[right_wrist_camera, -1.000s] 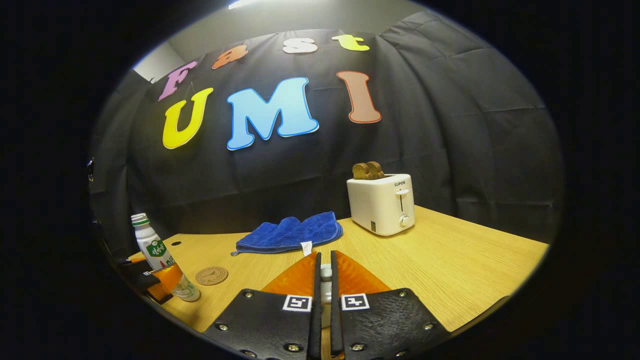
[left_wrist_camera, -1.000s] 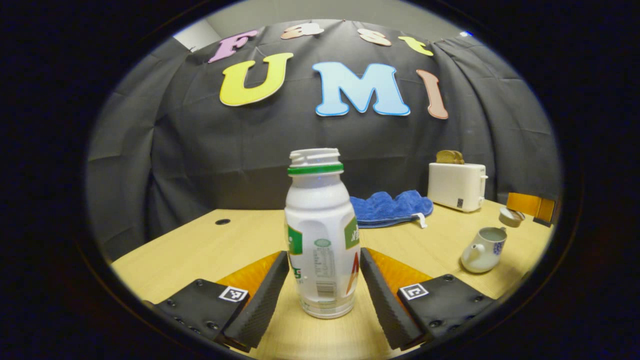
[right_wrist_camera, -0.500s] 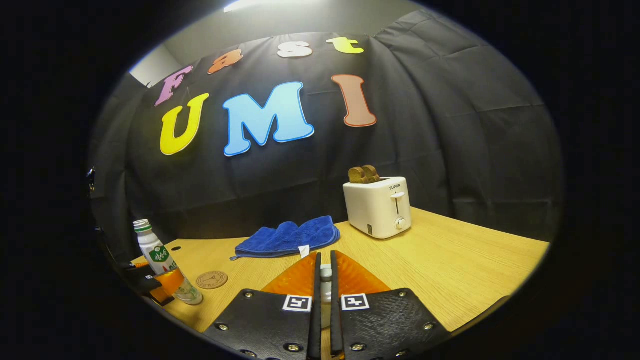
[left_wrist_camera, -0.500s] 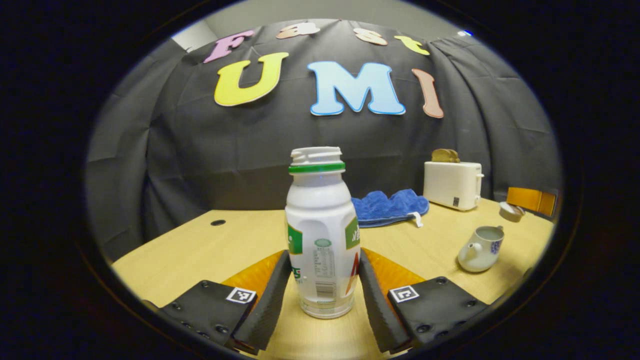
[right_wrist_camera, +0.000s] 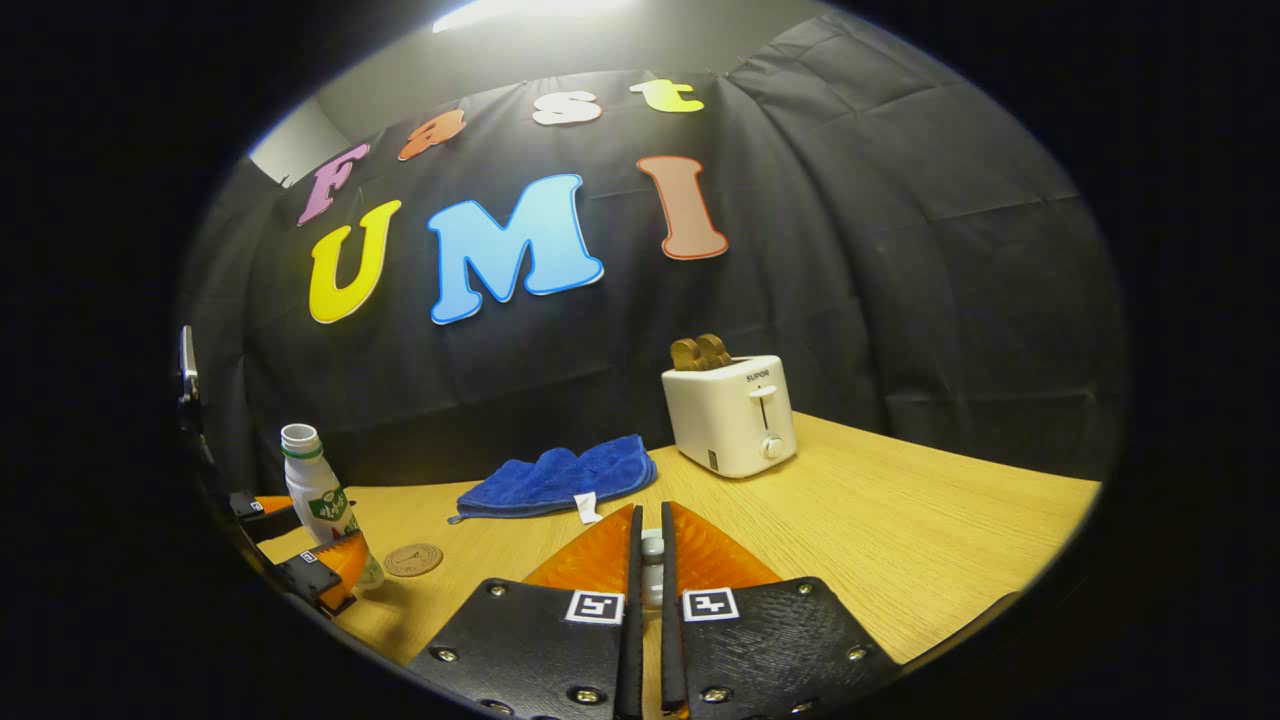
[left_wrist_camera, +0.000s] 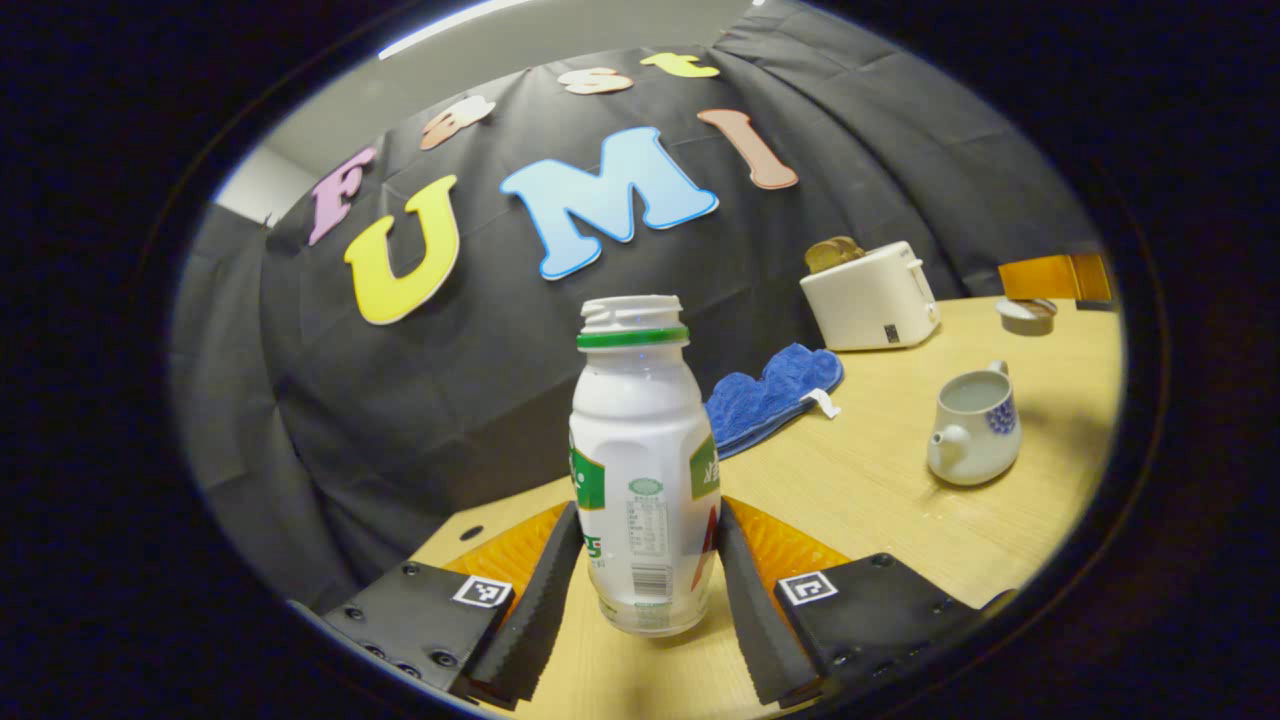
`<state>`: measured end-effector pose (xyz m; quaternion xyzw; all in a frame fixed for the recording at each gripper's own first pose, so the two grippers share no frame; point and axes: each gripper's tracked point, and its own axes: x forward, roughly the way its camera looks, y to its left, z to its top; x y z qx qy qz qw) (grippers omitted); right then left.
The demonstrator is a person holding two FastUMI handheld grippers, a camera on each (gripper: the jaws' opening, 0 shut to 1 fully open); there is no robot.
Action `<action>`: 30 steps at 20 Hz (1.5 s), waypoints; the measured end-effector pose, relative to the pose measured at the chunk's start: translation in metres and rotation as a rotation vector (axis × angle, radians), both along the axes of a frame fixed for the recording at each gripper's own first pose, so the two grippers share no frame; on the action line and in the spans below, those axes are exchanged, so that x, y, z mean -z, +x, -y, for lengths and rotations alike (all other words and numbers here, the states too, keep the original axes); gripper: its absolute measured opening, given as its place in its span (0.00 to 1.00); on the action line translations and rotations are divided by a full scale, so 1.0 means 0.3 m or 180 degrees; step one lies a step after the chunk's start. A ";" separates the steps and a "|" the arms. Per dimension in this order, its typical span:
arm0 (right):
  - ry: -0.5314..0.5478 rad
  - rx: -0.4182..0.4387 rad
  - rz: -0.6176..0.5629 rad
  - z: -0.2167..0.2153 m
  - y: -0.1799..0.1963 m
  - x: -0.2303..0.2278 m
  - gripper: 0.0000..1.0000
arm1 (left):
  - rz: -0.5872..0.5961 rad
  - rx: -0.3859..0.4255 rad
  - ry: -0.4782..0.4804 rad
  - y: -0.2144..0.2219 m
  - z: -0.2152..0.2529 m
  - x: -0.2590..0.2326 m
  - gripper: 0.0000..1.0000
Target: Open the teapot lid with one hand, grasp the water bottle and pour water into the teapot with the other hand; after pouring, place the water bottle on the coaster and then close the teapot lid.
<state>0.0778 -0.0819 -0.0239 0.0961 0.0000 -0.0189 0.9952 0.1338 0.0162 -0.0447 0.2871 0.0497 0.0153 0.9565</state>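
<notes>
Left tongs [left_wrist_camera: 645, 560] of mine clamp the uncapped water bottle [left_wrist_camera: 640, 470] low on its body — smooth plastic, likely light and squeezable. Right tongs [right_wrist_camera: 651, 570] pinch the teapot lid [right_wrist_camera: 652, 545]; the open teapot [left_wrist_camera: 975, 430] sits on the table [left_wrist_camera: 880, 500].

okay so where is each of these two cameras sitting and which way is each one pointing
Left gripper view: rides on the left gripper, looking along its own fingers at the bottle they clamp, tilted, with the open teapot beyond and the right gripper holding the lid.
Right gripper view: rides on the right gripper, looking along its own fingers, shut on the lid's knob, toward the toaster; the left gripper and coaster sit far left.
Shared: bottle, toaster, blue cloth, table.
</notes>
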 end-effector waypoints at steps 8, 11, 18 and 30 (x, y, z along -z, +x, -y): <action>0.0000 0.0041 0.0023 0.082 -0.044 0.021 0.07 | 0.0019 0.0201 0.1075 0.057 0.120 -0.011 0.82; 0.0015 0.0000 0.0039 0.087 -0.059 0.026 0.07 | 0.0049 0.0249 0.1485 0.073 0.161 -0.022 0.86; 0.0133 0.0027 0.0161 0.127 -0.099 0.012 0.07 | 0.0164 0.0393 0.2276 0.100 0.242 -0.049 0.86; 0.0196 0.0062 0.0216 0.144 -0.109 0.009 0.07 | 0.0219 0.0627 0.3067 0.107 0.321 -0.051 0.86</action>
